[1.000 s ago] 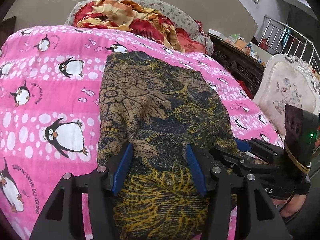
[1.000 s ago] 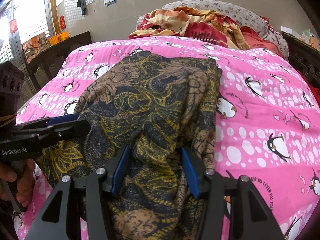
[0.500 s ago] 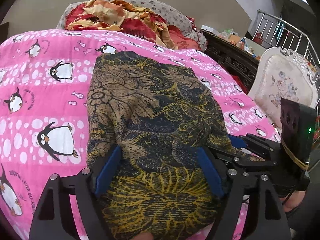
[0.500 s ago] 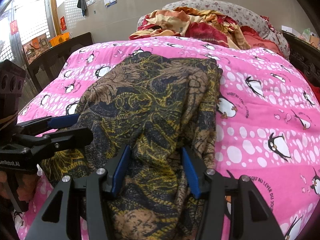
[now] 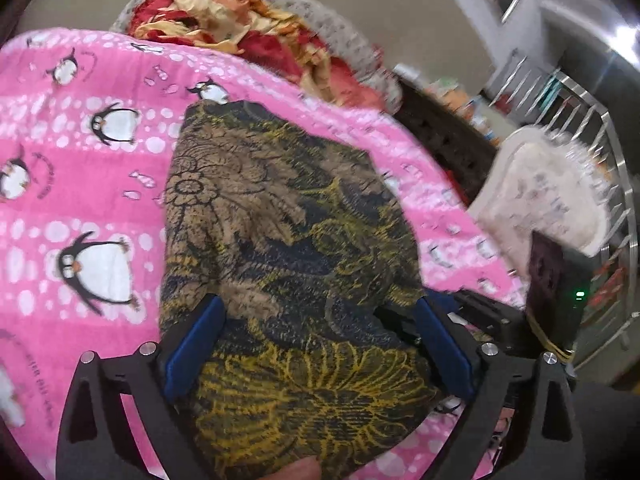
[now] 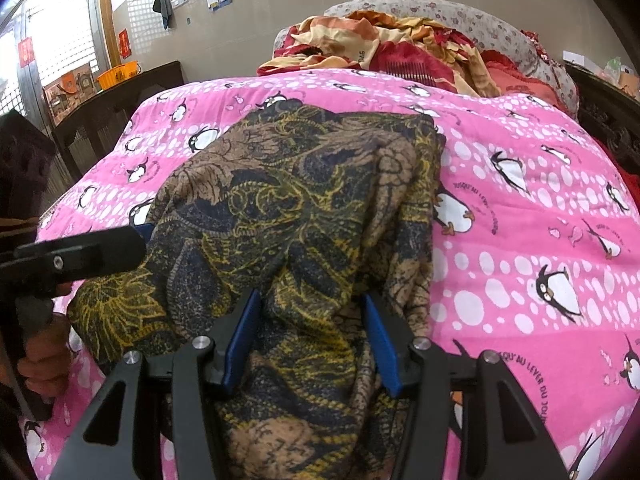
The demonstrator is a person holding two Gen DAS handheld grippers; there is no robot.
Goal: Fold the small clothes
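Cloth [image 5: 288,240] lies on the pink bed [image 5: 80,184] in the left view, a brown and yellow flower print folded into a long strip. The left claw [image 5: 316,344] sits over its near end with jaws opening wide — the cloth is between them, but the blue pads do not press it. I think it is letting go so the fold stays flat.

In the right view the same cloth [image 6: 304,216] bunches up by the right claw [image 6: 312,344]. Its jaws are half spread, pinching a thick fold — likely to keep that side from sliding. The left claw [image 6: 132,240] pokes in beside the cloth's edge.
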